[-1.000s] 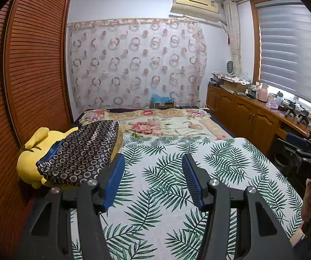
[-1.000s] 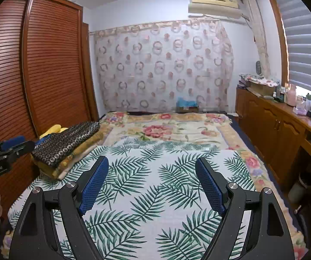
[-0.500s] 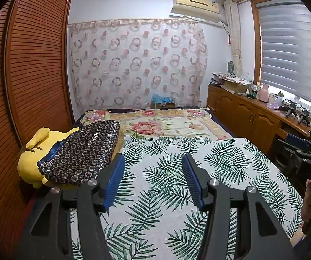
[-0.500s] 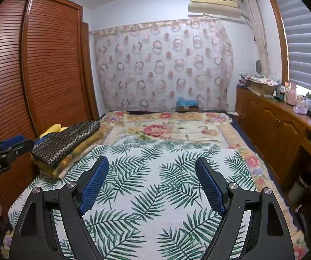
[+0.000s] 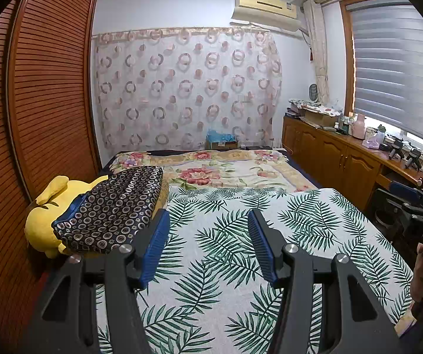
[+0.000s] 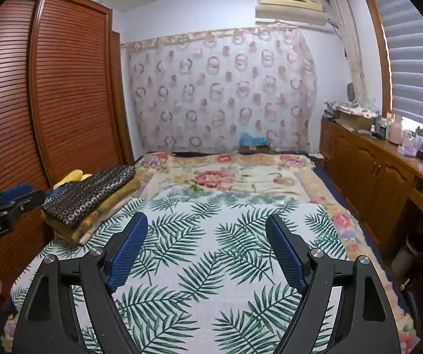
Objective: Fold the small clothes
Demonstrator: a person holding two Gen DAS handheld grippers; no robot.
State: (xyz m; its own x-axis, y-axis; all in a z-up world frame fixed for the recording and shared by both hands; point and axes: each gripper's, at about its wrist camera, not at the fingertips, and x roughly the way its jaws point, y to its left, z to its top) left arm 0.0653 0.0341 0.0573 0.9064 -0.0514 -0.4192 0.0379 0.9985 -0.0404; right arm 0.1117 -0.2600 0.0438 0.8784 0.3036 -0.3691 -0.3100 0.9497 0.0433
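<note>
Both hover over the bed's white palm-leaf sheet [image 5: 211, 253], empty: the left tongs [image 5: 208, 221] half spread, the right tongs [image 6: 207, 225] wider; the dark ring-patterned folded garment [image 5: 114, 209] rests on a yellow plush toy [image 5: 43, 221] at the left edge; seemingly between pieces; next, fetch another garment.

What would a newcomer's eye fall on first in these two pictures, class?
Probably the palm-leaf sheet filling the near half of the bed, under both open, empty grippers: left and right. Next, the dark ring-patterned cloth folded on a yellow plush toy at the bed's left edge, by the slatted wardrobe.
</note>
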